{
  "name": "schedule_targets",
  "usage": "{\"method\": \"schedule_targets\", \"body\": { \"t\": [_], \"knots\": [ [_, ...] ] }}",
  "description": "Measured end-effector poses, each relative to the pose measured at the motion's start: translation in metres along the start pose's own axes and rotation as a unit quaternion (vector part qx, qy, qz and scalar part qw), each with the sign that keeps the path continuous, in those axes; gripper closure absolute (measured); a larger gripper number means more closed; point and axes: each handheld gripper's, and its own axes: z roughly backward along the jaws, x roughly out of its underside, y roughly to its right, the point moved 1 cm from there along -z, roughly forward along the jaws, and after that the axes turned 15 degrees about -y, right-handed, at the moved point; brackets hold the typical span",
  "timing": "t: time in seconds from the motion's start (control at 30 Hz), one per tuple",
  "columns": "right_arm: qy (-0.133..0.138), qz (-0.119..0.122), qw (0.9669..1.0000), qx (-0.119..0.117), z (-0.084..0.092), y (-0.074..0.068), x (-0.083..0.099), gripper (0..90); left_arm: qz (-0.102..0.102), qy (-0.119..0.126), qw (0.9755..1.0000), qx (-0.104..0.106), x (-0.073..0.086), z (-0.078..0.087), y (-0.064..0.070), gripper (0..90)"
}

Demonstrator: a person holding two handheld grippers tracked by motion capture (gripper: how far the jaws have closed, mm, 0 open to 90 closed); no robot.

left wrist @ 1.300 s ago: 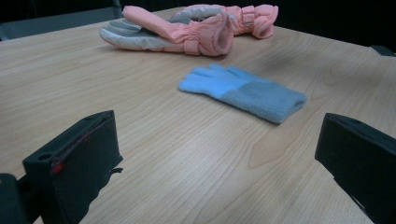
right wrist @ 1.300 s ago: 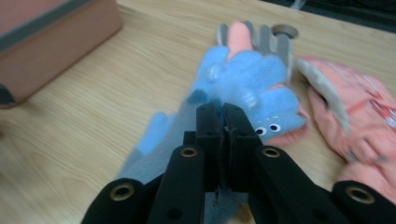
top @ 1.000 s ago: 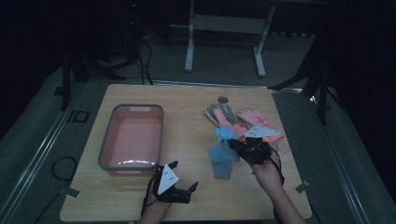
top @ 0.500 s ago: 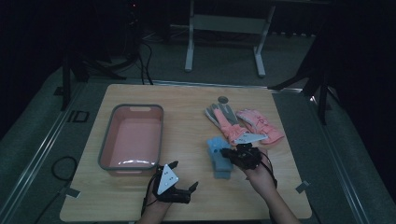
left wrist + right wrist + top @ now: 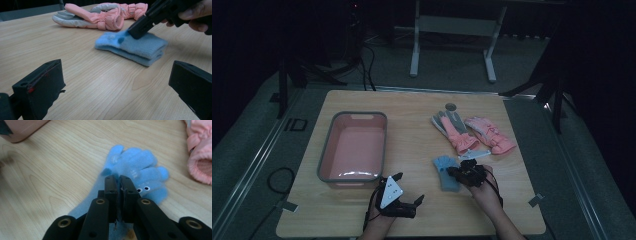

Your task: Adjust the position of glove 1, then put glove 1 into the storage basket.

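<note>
Two light blue knit gloves (image 5: pixel 445 172) lie stacked on the wooden table (image 5: pixel 412 115), fingers pointing away from the person; the top glove (image 5: pixel 135 162) has small eyes on it. My right gripper (image 5: pixel 453 172) comes down on the stack, its jaws shut with a pinch of the top glove (image 5: pixel 140 47) between the tips. In its own view the right gripper (image 5: pixel 118 178) covers the glove's cuff end. My left gripper (image 5: pixel 409 189) rests near the table's front edge, open with nothing in it, aimed at the blue gloves.
A pink tub with a grey rim (image 5: pixel 326 150) stands empty at the left. Two pink and grey winter gloves (image 5: pixel 462 135) lie behind the blue ones, close to the right gripper. A small round mark (image 5: pixel 451 106) sits near the table's far edge.
My right gripper has come down and toward the person with a blue glove, which now lies on the other blue glove. The left gripper has stayed still.
</note>
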Motion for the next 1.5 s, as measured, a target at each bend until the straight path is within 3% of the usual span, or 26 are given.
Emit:
{"method": "schedule_targets", "body": {
  "t": [0.2, 0.4, 0.53, 0.6, 0.63, 0.7, 0.77, 0.8, 0.87, 0.97, 1.07, 1.13, 1.23, 1.27, 1.33, 1.37, 1.4, 1.43, 1.5],
  "knots": [
    [-0.011, -0.003, 0.9999, 0.001, -0.009, 0.005, 0.005, 83.6, 0.0, -0.001, 1.0, 0.003, 0.0, 0.0, 0.0, 0.0],
    [-0.013, -0.012, 0.9997, -0.017, -0.015, 0.01, 0.008, 77.0, 0.0, -0.006, 0.9999, 0.012, -0.001, -0.001, -0.001, 0.0],
    [-0.006, -0.002, 0.9999, -0.013, -0.007, 0.01, 0.007, 60.3, 0.001, 0.003, 0.9998, 0.017, -0.001, -0.001, -0.001, 0.0],
    [0.007, 0.004, 0.9998, -0.017, 0.0, 0.01, 0.006, 48.2, 0.0, 0.004, 0.9992, 0.039, -0.001, -0.002, 0.0, 0.0],
    [0.012, 0.005, 0.9997, -0.02, 0.003, 0.011, 0.006, 44.1, -0.005, -0.002, 0.9989, 0.046, -0.002, -0.002, 0.0, 0.0],
    [0.022, 0.013, 0.9993, -0.029, 0.011, 0.014, 0.007, 34.0, -0.023, -0.006, 0.999, 0.038, -0.004, -0.002, 0.002, 0.0],
    [0.023, 0.014, 0.9989, -0.037, 0.014, 0.016, 0.007, 30.8, -0.028, -0.008, 0.9986, 0.043, -0.006, -0.002, 0.002, 0.0],
    [0.023, 0.015, 0.9988, -0.042, 0.017, 0.018, 0.008, 28.8, -0.03, -0.001, 0.9974, 0.065, -0.01, -0.002, 0.001, 0.0],
    [0.026, 0.026, 0.9982, -0.047, 0.023, 0.022, 0.012, 21.5, -0.023, -0.013, 0.995, 0.096, -0.012, -0.002, 0.0, 0.0],
    [0.019, 0.032, 0.9985, -0.04, 0.025, 0.026, 0.017, 18.4, -0.017, -0.035, 0.9934, 0.108, -0.013, -0.004, 0.001, 0.0],
    [0.019, 0.022, 0.9986, -0.044, 0.025, 0.031, 0.021, 18.4, -0.02, -0.052, 0.9904, 0.126, -0.017, -0.007, 0.004, 0.0],
    [0.037, 0.018, 0.9989, -0.023, 0.027, 0.034, 0.022, 14.6, -0.025, -0.065, 0.9871, 0.144, -0.023, -0.01, 0.006, 0.0],
    [0.039, 0.011, 0.9989, -0.024, 0.029, 0.035, 0.022, 14.0, -0.04, -0.077, 0.9857, 0.144, -0.028, -0.012, 0.009, 0.0],
    [0.045, -0.002, 0.9984, -0.036, 0.031, 0.037, 0.022, 14.0, -0.064, -0.075, 0.9842, 0.147, -0.033, -0.014, 0.012, 0.0],
    [0.045, -0.014, 0.9976, -0.051, 0.032, 0.039, 0.021, 12.4, -0.091, -0.07, 0.9831, 0.142, -0.037, -0.017, 0.015, 0.0],
    [0.047, -0.018, 0.9975, -0.049, 0.032, 0.039, 0.02, 12.3, -0.108, -0.071, 0.9821, 0.137, -0.04, -0.019, 0.016, 0.0],
    [0.047, -0.018, 0.9975, -0.049, 0.032, 0.039, 0.02, 12.3, -0.108, -0.071, 0.9821, 0.137, -0.04, -0.019, 0.016, 0.0],
    [0.049, -0.025, 0.9975, -0.044, 0.033, 0.038, 0.018, 12.3, -0.138, -0.068, 0.9792, 0.133, -0.043, -0.024, 0.019, 1.5],
    [0.046, -0.03, 0.9969, -0.056, 0.033, 0.039, 0.016, 13.9, -0.148, -0.065, 0.9771, 0.138, -0.046, -0.03, 0.021, 11.1]
  ]
}}
